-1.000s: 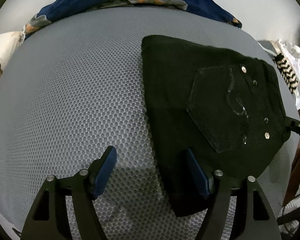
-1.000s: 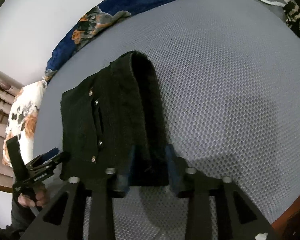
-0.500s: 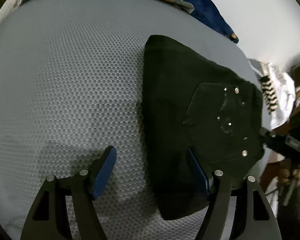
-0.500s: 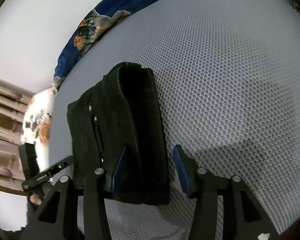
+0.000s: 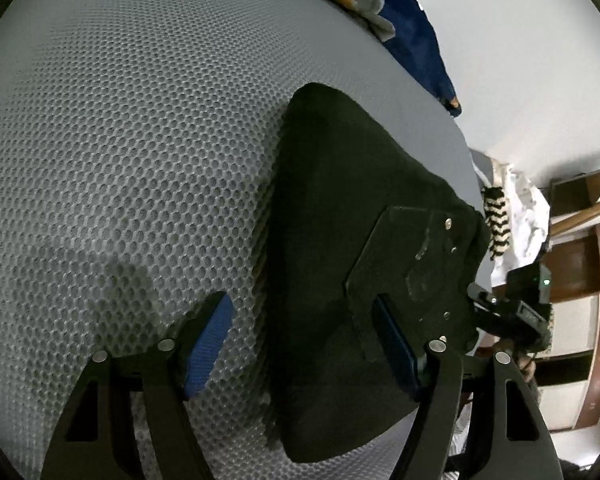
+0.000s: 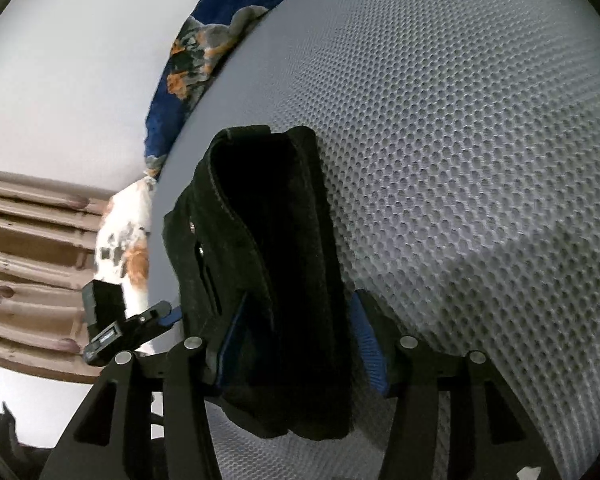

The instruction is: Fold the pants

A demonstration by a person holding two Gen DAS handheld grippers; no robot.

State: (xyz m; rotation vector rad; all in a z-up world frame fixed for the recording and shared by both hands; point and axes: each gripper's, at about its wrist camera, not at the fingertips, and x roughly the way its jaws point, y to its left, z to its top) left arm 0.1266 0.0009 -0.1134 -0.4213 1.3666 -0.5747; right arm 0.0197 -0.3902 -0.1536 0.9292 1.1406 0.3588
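Note:
The black pants [image 5: 352, 248] lie folded into a compact stack on the grey mesh bed surface [image 5: 120, 140], back pocket with metal rivets facing up. My left gripper [image 5: 304, 344] is open, its jaws straddling the near left edge of the stack, right blue pad [image 5: 394, 348] over the cloth, left pad on the mesh. In the right wrist view the folded pants [image 6: 268, 280] show edge-on as thick layers. My right gripper [image 6: 300, 344] is open, blue pads on either side of the stack's near end. The other gripper [image 6: 124, 328] shows at the left.
A dark blue floral blanket [image 5: 412, 28] lies along the far edge of the bed; it also shows in the right wrist view [image 6: 196, 64]. White and striped clothes [image 5: 508, 216] lie past the bed's right end, by wooden furniture [image 5: 580, 264]. A floral pillow [image 6: 124, 248] lies by the wooden headboard.
My right gripper has opened and let go of the pants' folded edge. Both grippers have tilted and drawn closer to the stack; the left stayed open.

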